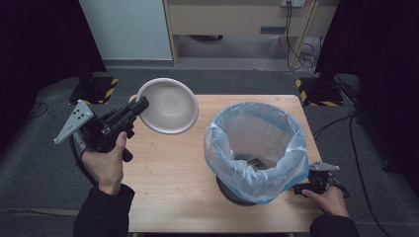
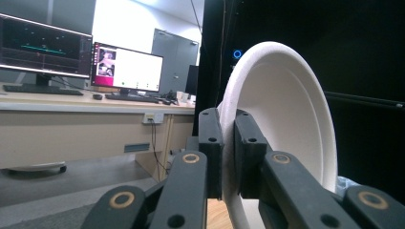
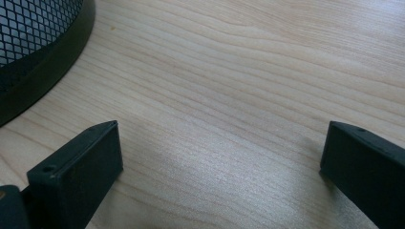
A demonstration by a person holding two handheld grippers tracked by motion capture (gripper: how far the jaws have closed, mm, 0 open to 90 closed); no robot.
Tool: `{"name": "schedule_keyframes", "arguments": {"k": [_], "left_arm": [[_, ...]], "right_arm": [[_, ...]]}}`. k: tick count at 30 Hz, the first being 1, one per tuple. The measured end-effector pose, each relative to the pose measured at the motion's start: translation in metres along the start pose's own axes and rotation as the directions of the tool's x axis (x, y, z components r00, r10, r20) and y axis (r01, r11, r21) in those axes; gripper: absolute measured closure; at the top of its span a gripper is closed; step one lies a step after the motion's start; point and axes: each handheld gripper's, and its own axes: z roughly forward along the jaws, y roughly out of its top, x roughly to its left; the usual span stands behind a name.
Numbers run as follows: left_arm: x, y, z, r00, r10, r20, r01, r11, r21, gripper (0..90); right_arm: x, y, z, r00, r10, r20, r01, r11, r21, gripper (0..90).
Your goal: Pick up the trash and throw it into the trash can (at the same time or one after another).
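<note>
Left claw (image 1: 140,106): pinched bowl (image 1: 169,105) by rim, held tilted above bench (image 1: 173,173), left of lined bin (image 1: 254,148), likely for emptying. Right claw (image 3: 219,162): spread, resting beside bin base.

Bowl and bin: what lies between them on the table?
Nothing: in the high view, only bare table separates the bowl, held by the left gripper, from the bin.
</note>
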Motion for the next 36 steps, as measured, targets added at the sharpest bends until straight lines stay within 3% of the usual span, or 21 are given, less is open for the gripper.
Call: {"name": "schedule_keyframes", "arguments": {"k": [17,36], "left_arm": [[-0.023,0.005,0.028,0.9983,0.012,0.057,-0.012,0.9999,0.0,83.5],[-0.054,-0.003,0.065,0.9907,0.01,0.135,-0.014,0.9996,0.024,83.5]], "right_arm": [[0.0,0.0,0.0,1.0,0.0,0.0,0.0,1.0,0.0,0.7],[0.0,0.0,0.0,1.0,0.0,0.0,0.0,1.0,0.0,0.7]]}}
